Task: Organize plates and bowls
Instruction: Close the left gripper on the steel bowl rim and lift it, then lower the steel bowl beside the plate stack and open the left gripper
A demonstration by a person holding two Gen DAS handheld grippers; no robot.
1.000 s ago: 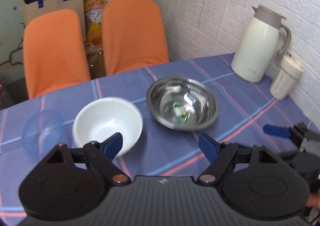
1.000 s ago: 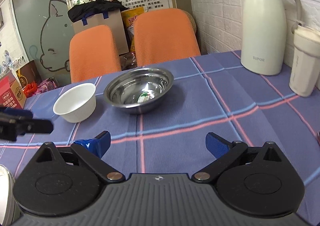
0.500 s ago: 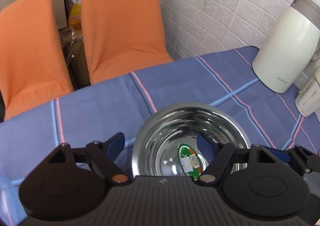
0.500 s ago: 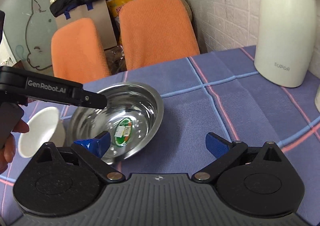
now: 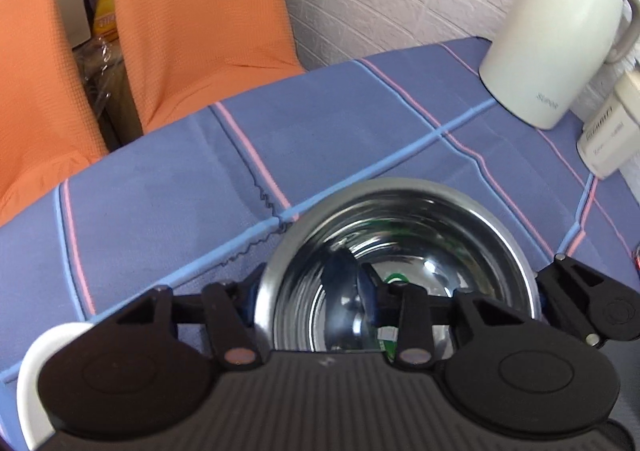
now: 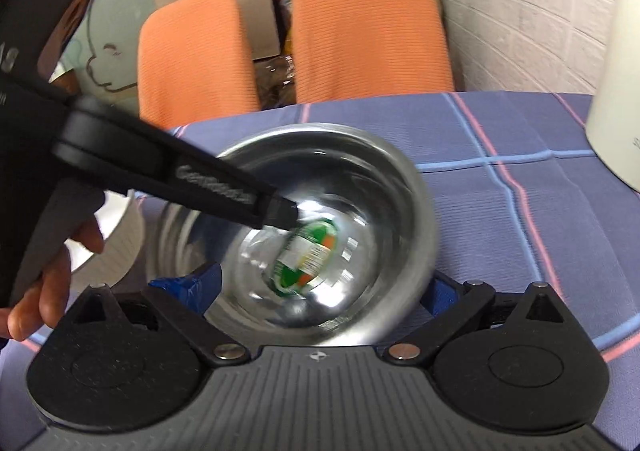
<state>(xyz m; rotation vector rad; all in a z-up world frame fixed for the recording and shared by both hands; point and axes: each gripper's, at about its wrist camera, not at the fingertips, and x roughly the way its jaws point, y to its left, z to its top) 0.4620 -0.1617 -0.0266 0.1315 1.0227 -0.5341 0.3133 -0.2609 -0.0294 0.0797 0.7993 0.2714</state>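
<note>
Blue checked cloth (image 5: 340, 139) covers the table, with two orange chairs (image 5: 200, 19) behind it and a white brick wall to the side. On the cloth sits the steel bowl (image 5: 400, 251), a green label (image 6: 306, 255) stuck to its bottom, and a white bowl (image 5: 32, 379) lies just beside it on the left. A cream jug (image 5: 556, 27) stands well apart by the wall.

From where I stand, the step is picking up the steel bowl by its rim. The left gripper (image 5: 310, 297) straddles the near left rim, one finger outside and one inside the bowl, and its jaws are closing with the thin metal wall between them; whether the pads have bitten yet I cannot tell. The right gripper (image 6: 324, 287) is wide, its blue fingers (image 6: 196, 285) flanking the near part of the bowl without pressing on it. The person's hand (image 6: 44, 287) holds the left tool's handle.

To do this well, I'd say let the left jaws finish closing before any lift, since polished steel will slip from a half-made pinch. Seat the pads deep over the rolled lip. One-sided rim grips let a bowl swing, so lift slowly and level. The right tool might steady the opposite side, and the white bowl is close enough to be knocked.
</note>
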